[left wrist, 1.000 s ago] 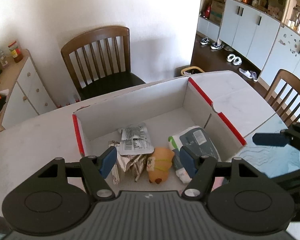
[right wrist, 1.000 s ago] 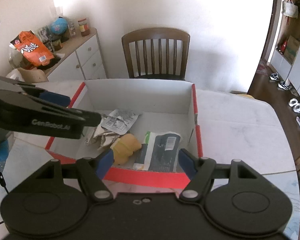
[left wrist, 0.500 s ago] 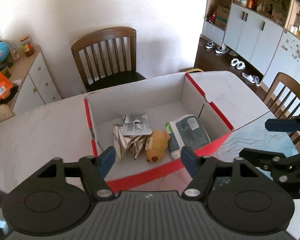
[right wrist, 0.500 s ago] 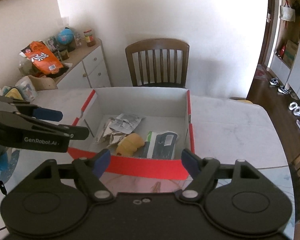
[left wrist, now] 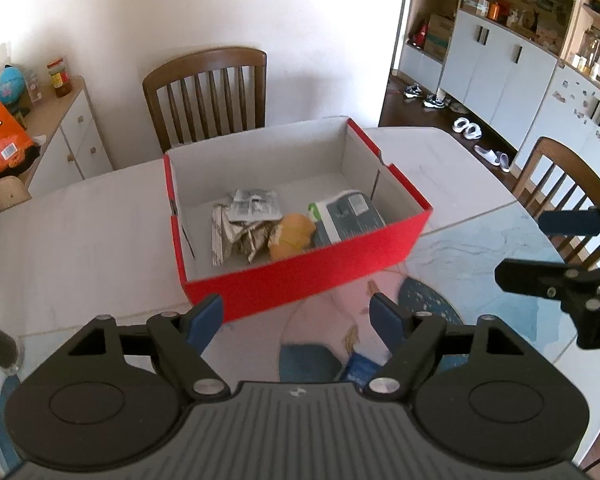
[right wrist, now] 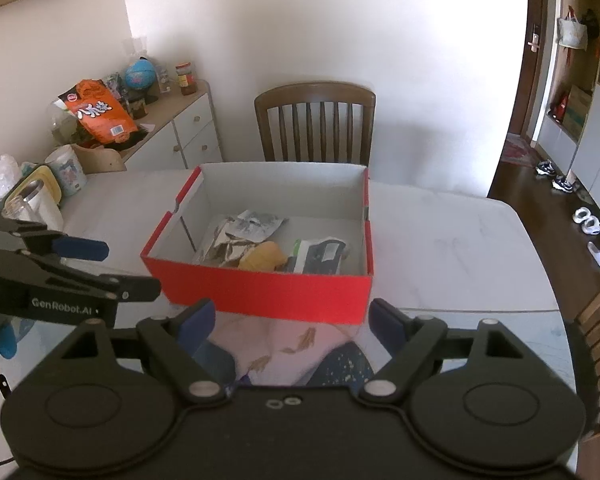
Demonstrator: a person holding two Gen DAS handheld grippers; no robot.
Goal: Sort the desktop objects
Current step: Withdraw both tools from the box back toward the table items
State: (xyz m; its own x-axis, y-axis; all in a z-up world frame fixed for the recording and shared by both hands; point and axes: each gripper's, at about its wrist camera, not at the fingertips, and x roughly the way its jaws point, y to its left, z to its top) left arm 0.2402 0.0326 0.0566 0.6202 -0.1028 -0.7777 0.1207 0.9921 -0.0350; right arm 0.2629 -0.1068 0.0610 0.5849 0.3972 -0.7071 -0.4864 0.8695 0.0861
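A red cardboard box [left wrist: 308, 276] [right wrist: 260, 292] with a white inside stands on the white table. In it lie crumpled silver packets [left wrist: 246, 220] [right wrist: 244, 230], a tan soft toy [left wrist: 292, 236] [right wrist: 262, 258] and a grey-green pouch [left wrist: 348, 216] [right wrist: 320, 256]. My left gripper [left wrist: 298, 316] is open and empty, pulled back in front of the box; it also shows in the right wrist view [right wrist: 100, 264]. My right gripper [right wrist: 290, 320] is open and empty in front of the box; it also shows in the left wrist view [left wrist: 548, 248].
A wooden chair [left wrist: 206, 92] stands behind the table, another [left wrist: 560, 176] at the right. A white sideboard [right wrist: 172, 132] with an orange bag [right wrist: 100, 114] is at the left. A mug [right wrist: 66, 170] and jars [right wrist: 32, 204] stand at the table's left edge. A patterned mat [left wrist: 452, 256] lies near me.
Both grippers have drawn back from the box, toward me and upward. The box now sits farther off in both views. Both stay open and empty.
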